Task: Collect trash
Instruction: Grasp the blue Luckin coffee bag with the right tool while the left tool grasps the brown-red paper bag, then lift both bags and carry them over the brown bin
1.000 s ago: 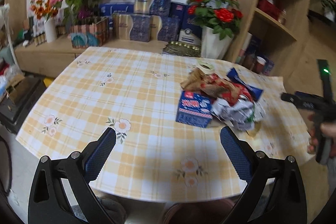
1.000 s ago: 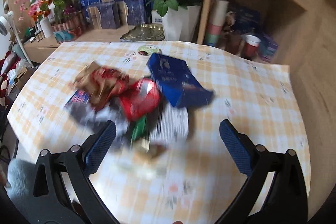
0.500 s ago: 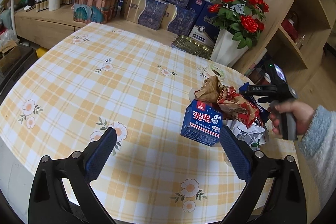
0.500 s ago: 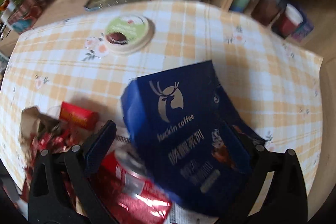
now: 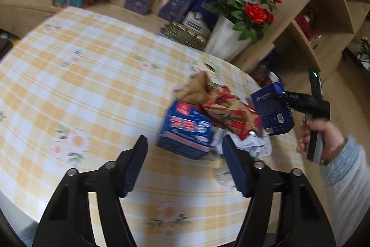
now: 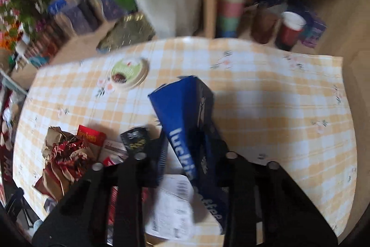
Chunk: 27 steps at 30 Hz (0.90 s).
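Blue coffee box (image 6: 187, 131) between closing right gripper (image 6: 188, 154) jaws.

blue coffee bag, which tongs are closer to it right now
Right. The right tongs are closing around the blue coffee bag, which sits between their jaws. The left tongs are short of the trash pile, nearest the blue milk carton.
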Available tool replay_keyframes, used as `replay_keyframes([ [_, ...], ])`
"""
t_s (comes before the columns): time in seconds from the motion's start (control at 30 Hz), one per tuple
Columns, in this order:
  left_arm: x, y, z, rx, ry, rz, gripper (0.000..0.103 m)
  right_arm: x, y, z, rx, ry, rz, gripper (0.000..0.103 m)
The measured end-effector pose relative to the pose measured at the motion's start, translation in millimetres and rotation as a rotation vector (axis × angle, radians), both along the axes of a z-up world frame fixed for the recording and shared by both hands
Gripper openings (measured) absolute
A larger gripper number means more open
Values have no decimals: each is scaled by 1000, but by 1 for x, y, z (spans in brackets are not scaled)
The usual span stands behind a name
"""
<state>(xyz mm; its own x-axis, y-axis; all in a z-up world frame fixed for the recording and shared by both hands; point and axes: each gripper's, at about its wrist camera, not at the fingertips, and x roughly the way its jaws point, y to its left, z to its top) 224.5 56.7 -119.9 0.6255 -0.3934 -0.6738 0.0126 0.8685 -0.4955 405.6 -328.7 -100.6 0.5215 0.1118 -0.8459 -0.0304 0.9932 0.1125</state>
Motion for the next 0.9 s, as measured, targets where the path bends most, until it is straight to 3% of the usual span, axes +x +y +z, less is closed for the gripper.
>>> replay_keyframes([
  [0.23, 38, -33, -3, -107, 65, -42, 59, -53, -71, 7, 173, -68, -79, 23],
  [0.37, 64, -42, -10, -193, 124, -6, 59, -84, -84, 2, 216, -87, -89, 23],
  [0.5, 88, -50, -32, -327, 227, 50, 58, -112, -83, 3, 208, -132, -87, 23],
  [0.8, 110, -72, -49, -301, 269, 127, 58, -140, -71, -2, 243, -197, -88, 23],
  [0.9, 112, -71, -54, -331, 283, 146, 49, -147, -71, -3, 250, -217, -103, 23],
])
